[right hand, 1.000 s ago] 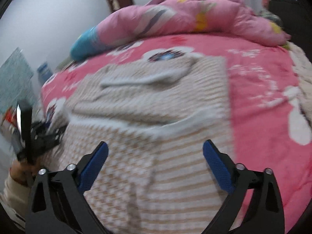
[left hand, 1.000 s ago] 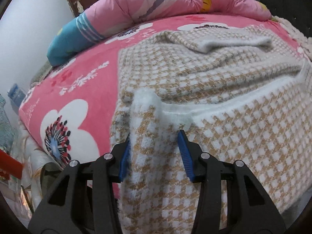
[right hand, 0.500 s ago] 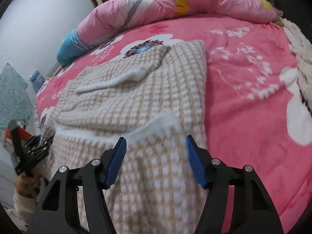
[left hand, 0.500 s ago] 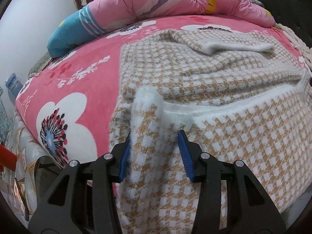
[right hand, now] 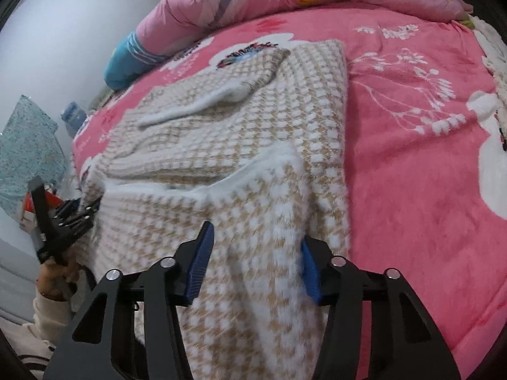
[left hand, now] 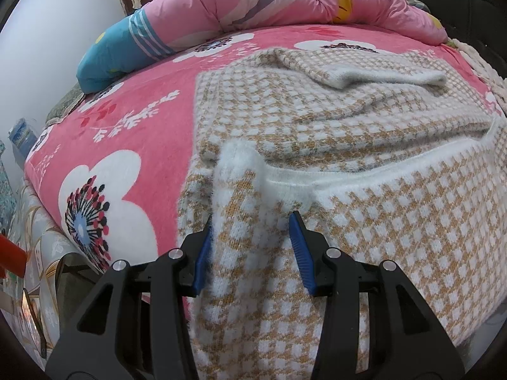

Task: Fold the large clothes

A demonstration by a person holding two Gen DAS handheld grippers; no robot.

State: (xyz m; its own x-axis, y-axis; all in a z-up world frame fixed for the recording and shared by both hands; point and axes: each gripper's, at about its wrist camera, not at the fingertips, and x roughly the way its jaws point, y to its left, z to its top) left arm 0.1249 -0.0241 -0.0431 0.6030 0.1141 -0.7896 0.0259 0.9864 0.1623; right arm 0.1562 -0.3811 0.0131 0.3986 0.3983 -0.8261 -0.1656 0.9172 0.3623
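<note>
Sweater (left hand: 364,221), tan-and-white checked, lies partly folded on the pink floral blanket (left hand: 133,133) ahead of both grippers. Left gripper (left hand: 252,250) clamps its near left hem corner; right gripper (right hand: 253,261) has just been closing, now grasping the right hem corner.

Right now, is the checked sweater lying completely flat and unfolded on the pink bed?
No: the sweater is already folded over itself, one sleeve laid across its top.
</note>
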